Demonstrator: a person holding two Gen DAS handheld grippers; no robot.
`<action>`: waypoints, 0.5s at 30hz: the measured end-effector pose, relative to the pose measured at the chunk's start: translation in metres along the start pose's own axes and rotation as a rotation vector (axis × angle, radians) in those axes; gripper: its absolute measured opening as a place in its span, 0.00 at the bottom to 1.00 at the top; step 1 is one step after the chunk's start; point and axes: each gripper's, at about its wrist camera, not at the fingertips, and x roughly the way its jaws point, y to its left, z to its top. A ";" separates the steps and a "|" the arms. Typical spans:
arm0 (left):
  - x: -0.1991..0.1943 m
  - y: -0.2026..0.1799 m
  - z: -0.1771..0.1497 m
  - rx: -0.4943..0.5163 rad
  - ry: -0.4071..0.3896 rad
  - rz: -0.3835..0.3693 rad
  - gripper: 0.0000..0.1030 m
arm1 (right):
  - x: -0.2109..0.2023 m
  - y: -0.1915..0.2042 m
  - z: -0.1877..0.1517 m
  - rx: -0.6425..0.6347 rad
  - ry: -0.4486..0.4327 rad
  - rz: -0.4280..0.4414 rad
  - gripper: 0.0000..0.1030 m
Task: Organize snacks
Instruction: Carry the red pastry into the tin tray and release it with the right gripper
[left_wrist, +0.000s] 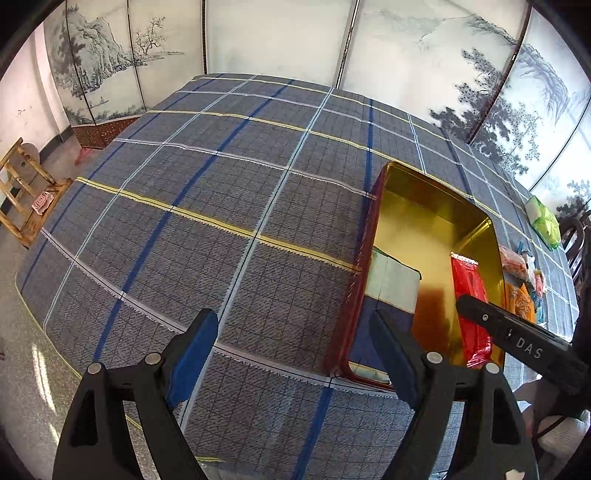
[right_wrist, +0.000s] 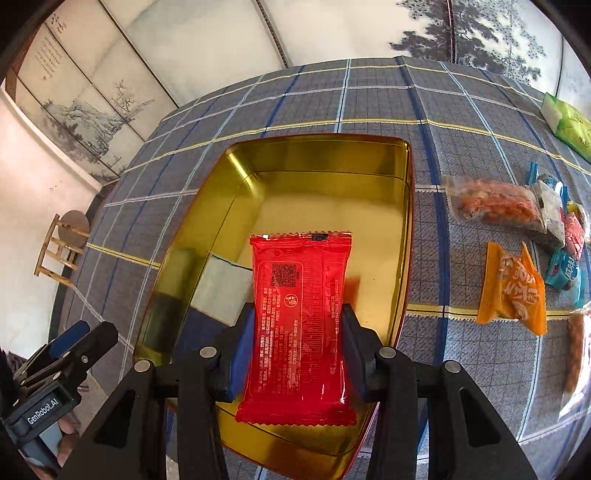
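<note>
Red snack packet (right_wrist: 299, 325) lengthwise above the open gold-lined tin (right_wrist: 325, 166), other packets (right_wrist: 513, 291) beside it

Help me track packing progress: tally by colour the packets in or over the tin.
Red packet, in the fingers of the right gripper over the tin: 1
Pale green and navy packet, lying in the tin: 1
Total: 2
</note>
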 end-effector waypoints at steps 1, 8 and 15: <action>0.000 -0.001 0.000 0.001 0.001 -0.003 0.79 | 0.000 0.000 -0.001 -0.005 -0.006 -0.010 0.44; 0.002 -0.007 0.002 0.002 0.009 -0.020 0.79 | -0.001 0.001 -0.001 -0.061 -0.005 -0.109 0.44; -0.002 -0.015 0.002 0.018 -0.004 -0.030 0.79 | 0.000 0.002 -0.003 -0.121 -0.009 -0.172 0.44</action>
